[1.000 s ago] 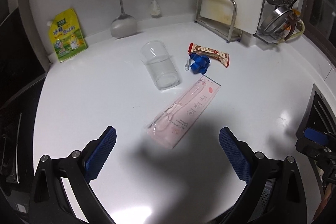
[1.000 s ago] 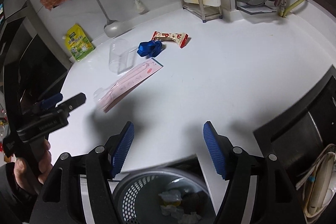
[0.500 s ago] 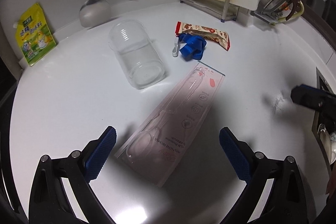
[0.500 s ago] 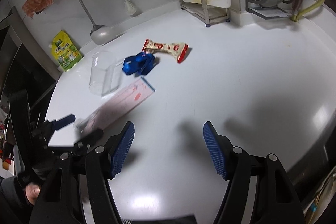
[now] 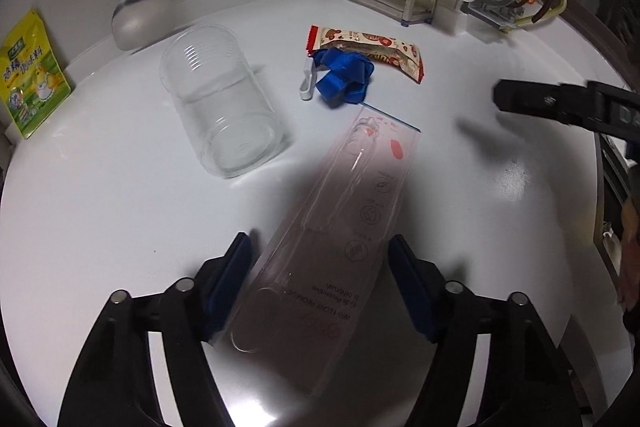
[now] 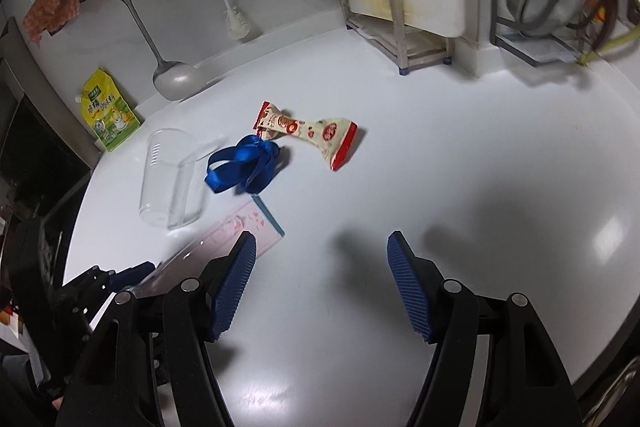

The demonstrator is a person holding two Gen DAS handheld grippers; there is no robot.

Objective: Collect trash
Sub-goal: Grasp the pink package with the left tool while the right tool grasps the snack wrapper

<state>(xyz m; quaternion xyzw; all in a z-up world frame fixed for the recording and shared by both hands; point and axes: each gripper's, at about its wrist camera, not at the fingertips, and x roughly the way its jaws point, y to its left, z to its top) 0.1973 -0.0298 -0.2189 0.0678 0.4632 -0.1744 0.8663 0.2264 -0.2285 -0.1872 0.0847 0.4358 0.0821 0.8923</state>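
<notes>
L tongs (image 5: 320,279): just been closing, astride toothbrush pack (image 5: 340,227), pads not yet pressing.
R tongs (image 6: 320,283): apart, empty, above tabletop (image 6: 460,155).

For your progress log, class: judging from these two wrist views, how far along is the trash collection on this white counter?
Nothing looks cleared yet. In hand: the left gripper, whose jaws have just been closing, straddles the pink toothbrush blister pack; a firm grip isn't evident. The right gripper is open over bare counter. Left: the clear plastic cup lying on its side, the blue ribbon and the red-ended snack wrapper.
</notes>
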